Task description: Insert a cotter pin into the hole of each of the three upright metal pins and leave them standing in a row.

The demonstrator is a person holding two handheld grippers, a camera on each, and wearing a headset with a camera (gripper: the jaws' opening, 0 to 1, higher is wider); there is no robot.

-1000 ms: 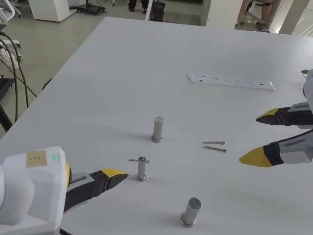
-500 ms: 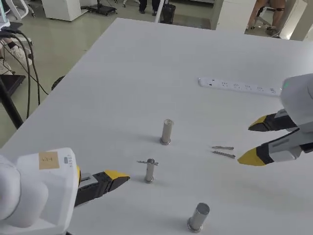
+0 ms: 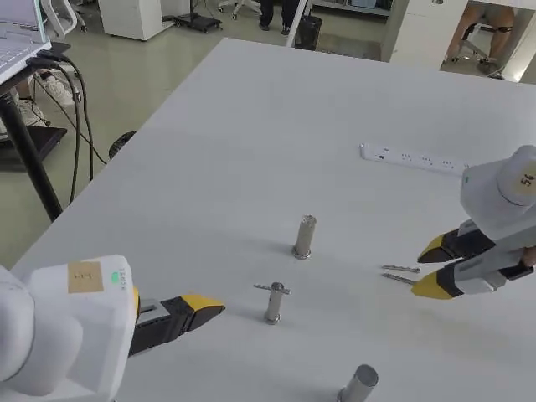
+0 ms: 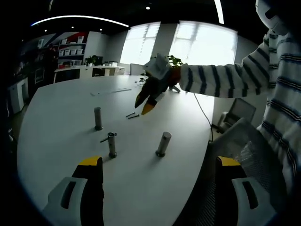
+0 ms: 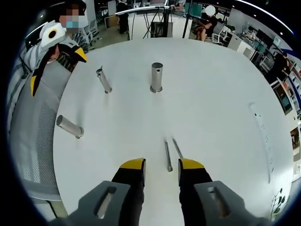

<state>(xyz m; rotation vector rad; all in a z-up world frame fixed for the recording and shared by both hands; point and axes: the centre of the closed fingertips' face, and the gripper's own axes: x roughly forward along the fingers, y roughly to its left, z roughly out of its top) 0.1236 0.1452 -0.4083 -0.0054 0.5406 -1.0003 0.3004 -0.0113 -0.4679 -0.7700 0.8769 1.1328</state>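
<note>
Mid-desk (image 3: 251, 142), right gripper (image 3: 427, 269) hovers low, jaws spread, tips just beside two loose cotter pins (image 3: 400, 273) (lying flat); left gripper (image 4: 159, 162), also spread, hangs by the near edge. Another crosses the upright middle pin (image 3: 275, 303).

Your white table (image 3: 209, 151) holds 3 metal pins and 3 cotter pins.
- Far metal pin (image 3: 305, 237): upright.
- Middle metal pin (image 3: 274, 305): upright, with 1 cotter pin (image 3: 270, 289) crosswise through its top.
- Near metal pin (image 3: 361, 385): cut off by the lower edge.
- 2 loose cotter pins (image 3: 400, 270): side by side, just beside the tips of your right gripper (image 3: 427, 269), whose jaws stand apart.
- Your left gripper (image 3: 201, 305): lower left, near the middle metal pin but apart from it.
- 1 power strip (image 3: 410, 158): far right.
</note>
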